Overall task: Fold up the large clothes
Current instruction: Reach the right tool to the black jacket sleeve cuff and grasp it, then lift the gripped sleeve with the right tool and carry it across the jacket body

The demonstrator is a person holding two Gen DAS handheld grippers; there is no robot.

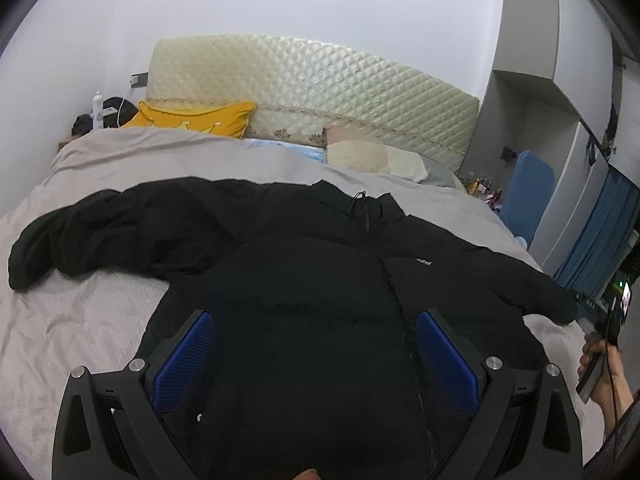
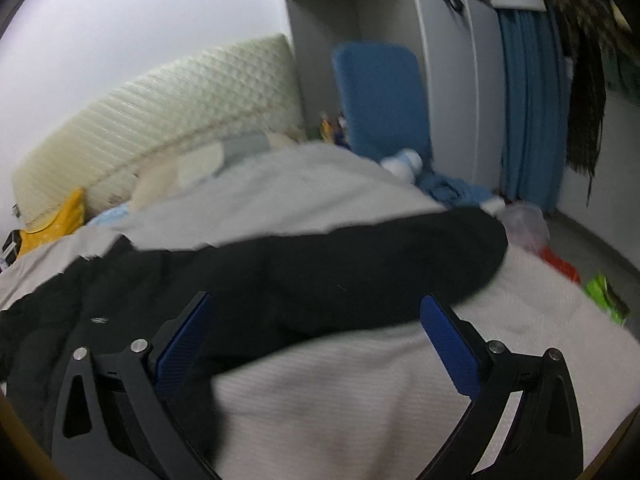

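Black jacket [image 1: 304, 264] flat, unfolded on bed [image 1: 80, 320]; left claw [image 1: 316, 344] and right claw [image 2: 316, 332] gaping, empty; folding unstarted, next likely grasp the right sleeve [image 2: 380, 256].

The left gripper [image 1: 316, 354] has its two blue-padded fingers [image 1: 184, 354] spread wide apart, nothing between them. The right gripper [image 2: 318, 340] is likewise spread wide, its blue pads [image 2: 450, 342] gripping nothing. Well off to the left gripper's right, the person's bare right hand [image 1: 600, 364] wraps around a grey handle, forearm running back below it.
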